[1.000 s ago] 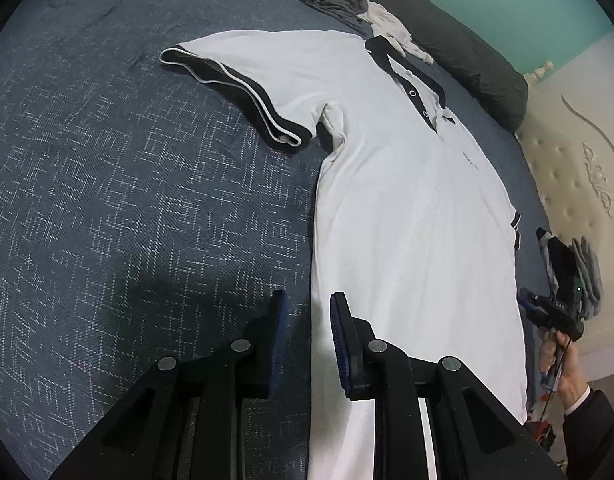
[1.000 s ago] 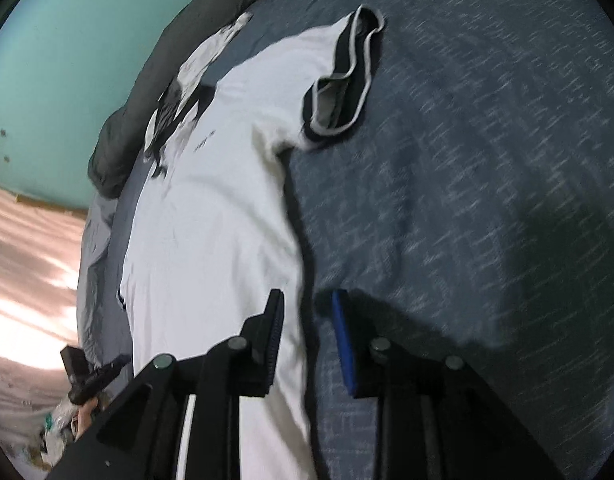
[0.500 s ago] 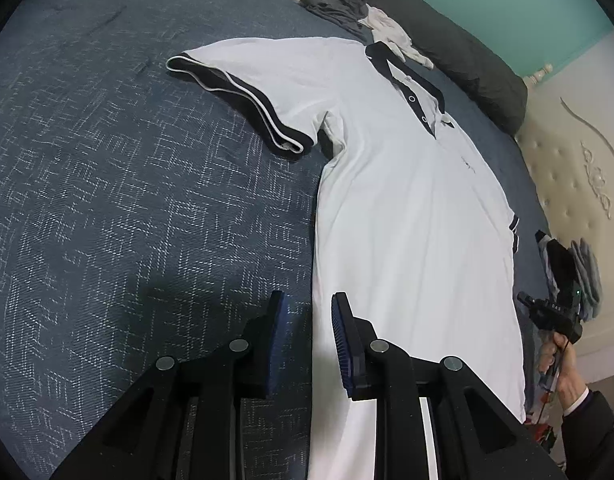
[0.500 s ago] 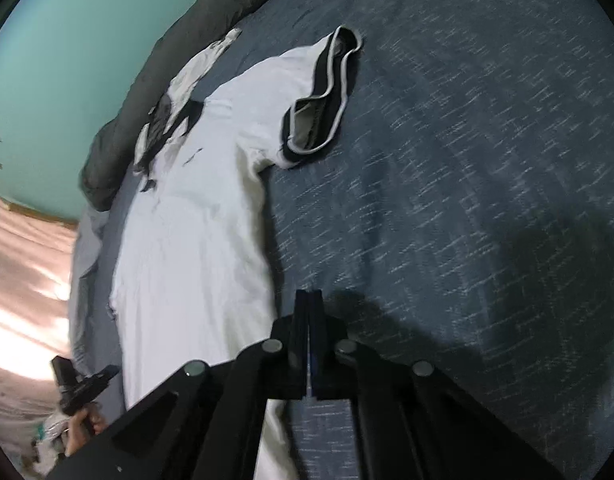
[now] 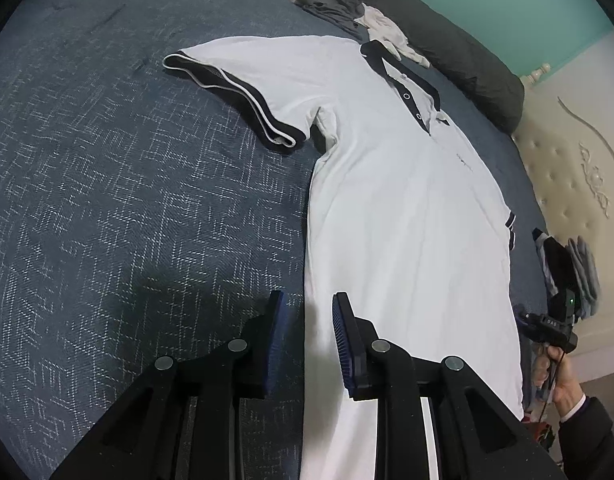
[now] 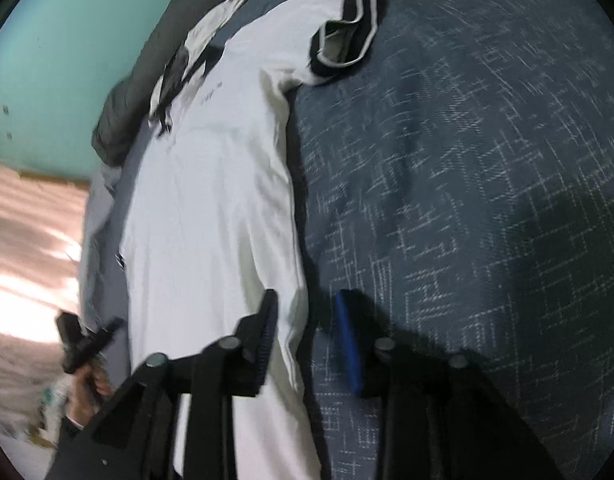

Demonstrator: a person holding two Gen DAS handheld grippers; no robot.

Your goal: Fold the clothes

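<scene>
A white polo shirt [image 5: 407, 220] with dark collar and sleeve trim lies spread face up on the blue patterned bedspread [image 5: 107, 200]. My left gripper [image 5: 307, 304] hovers low over its near left side edge, jaws apart, with the edge running between the blue pads and no pad pressing on it. In the right wrist view the shirt [image 6: 211, 208] lies the same way. My right gripper [image 6: 305, 304] straddles its right side edge. Its jaws are opening, the hem between them but not pinched. The right sleeve [image 6: 351, 36] is rumpled open.
A loose pile of clothes [image 5: 339, 4] and a dark bolster [image 5: 467, 44] lie beyond the collar. A cream tufted headboard [image 5: 567, 184] and folded garments [image 5: 579, 268] are at the right. A hand [image 5: 555, 376] grips the other tool's handle. The bed's edge and floor [image 6: 27, 240] show left.
The right gripper's jaws were shut together half a second ago and now stand apart again over the shirt's side edge. The left gripper has hardly moved.
</scene>
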